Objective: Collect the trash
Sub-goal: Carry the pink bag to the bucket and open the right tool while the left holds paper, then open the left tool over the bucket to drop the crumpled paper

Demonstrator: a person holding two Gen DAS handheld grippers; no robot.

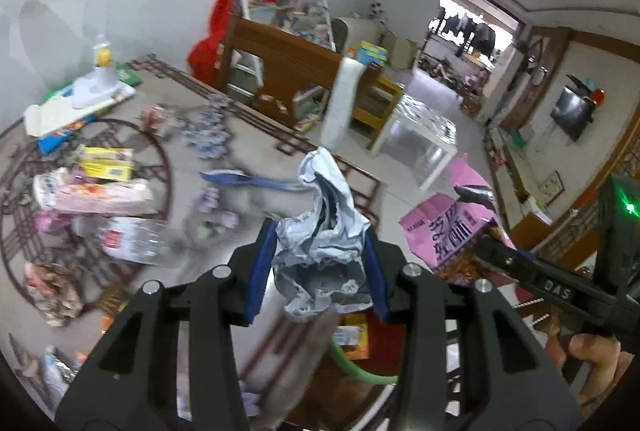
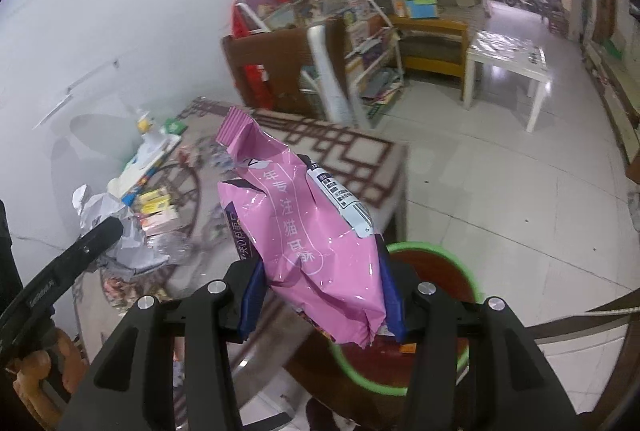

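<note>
Pink bag (image 2: 316, 231) stands upright in right tongs (image 2: 324, 295), long axis vertical.

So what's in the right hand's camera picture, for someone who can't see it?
The right gripper holds a pink snack bag between its jaws, above a green-rimmed bin. To the left, the left gripper carries crumpled grey paper beside a low table littered with wrappers and a plastic bottle.
</note>
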